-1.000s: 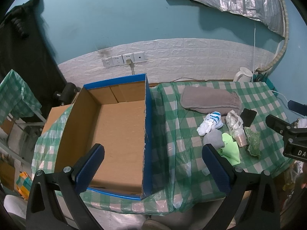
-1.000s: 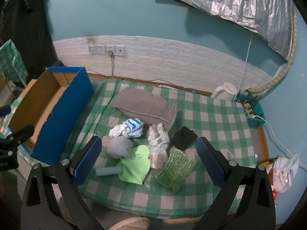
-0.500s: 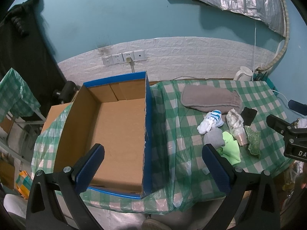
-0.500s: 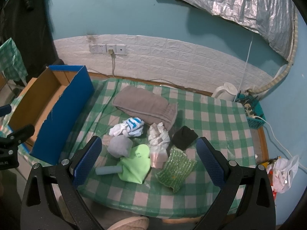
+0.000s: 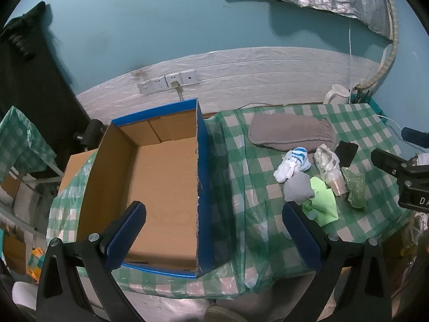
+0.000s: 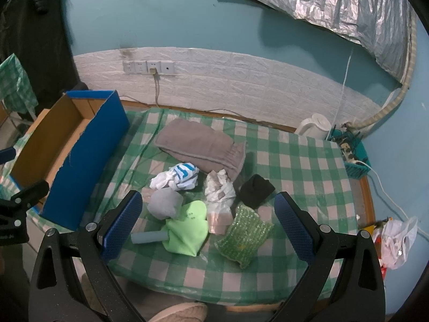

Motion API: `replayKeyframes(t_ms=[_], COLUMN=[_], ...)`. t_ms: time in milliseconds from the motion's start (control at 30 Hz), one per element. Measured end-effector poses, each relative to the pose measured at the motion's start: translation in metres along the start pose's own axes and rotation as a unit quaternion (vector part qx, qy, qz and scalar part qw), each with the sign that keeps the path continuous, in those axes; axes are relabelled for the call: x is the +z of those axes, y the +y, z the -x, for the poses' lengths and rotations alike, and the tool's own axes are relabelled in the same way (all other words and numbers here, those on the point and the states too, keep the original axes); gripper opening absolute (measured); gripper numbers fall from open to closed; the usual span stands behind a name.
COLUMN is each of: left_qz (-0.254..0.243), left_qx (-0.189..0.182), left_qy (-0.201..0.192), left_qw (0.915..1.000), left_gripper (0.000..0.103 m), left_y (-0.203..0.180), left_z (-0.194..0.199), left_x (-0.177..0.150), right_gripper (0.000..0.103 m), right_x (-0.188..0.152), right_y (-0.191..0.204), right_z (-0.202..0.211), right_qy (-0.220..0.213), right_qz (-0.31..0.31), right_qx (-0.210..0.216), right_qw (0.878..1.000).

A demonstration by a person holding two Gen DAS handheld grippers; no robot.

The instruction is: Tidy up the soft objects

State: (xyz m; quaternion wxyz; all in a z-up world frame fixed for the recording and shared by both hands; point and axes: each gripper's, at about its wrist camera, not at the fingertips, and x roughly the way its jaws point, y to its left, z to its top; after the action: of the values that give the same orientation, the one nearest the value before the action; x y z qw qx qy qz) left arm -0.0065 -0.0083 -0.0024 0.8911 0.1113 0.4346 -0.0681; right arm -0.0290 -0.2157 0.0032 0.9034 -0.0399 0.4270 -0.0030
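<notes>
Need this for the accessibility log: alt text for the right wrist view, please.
A pile of soft things lies on a green checked table between the open fingers of the right hand-held gripper: a grey towel, a striped sock, a black cloth, a light green cloth and a green sponge. An empty cardboard box stands on the left.

light: dim, cool bluish cast, source overhead (not in frame) | shadows: soft, the cardboard box point(image 5: 150, 185) darkens the tabletop point(image 5: 241, 214) beside its blue wall | glare: faint sheen on the foil sheet point(image 6: 335, 8) | distortion: strong fisheye, black corners, wall lines bowed | focus: centre sharp, left rim smeared
</notes>
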Motion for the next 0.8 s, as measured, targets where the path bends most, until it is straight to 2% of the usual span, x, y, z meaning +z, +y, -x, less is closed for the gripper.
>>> replayKeyframes(t_ms=[267, 567, 800], left_qz=[-0.018, -0.008, -0.002], left_qx=[0.006, 0.012, -0.004], left_qy=[-0.015, -0.012, -0.006], left_qw=[0.9997, 0.9998, 1.0000], left_gripper=[0.102, 0.102, 0.102], left_y=[-0.0045, -0.0016, -0.0008], left_z=[0.0038, 0.0024, 0.0008], left_x=[0.0025, 0.0041, 0.0030], right_gripper=[0.099, 0.099, 0.099], right_x=[-0.0009, 0.0028, 0.0032], right_y=[0.0023, -0.0002, 0.0000], right_z=[0.0005, -0.0009, -0.0007], right_qy=[-0.001, 0.001, 0.002], right_qz=[0.002, 0.003, 0.003], right_qx=[0.002, 0.002, 0.001], right_qw=[1.000, 1.000, 1.000])
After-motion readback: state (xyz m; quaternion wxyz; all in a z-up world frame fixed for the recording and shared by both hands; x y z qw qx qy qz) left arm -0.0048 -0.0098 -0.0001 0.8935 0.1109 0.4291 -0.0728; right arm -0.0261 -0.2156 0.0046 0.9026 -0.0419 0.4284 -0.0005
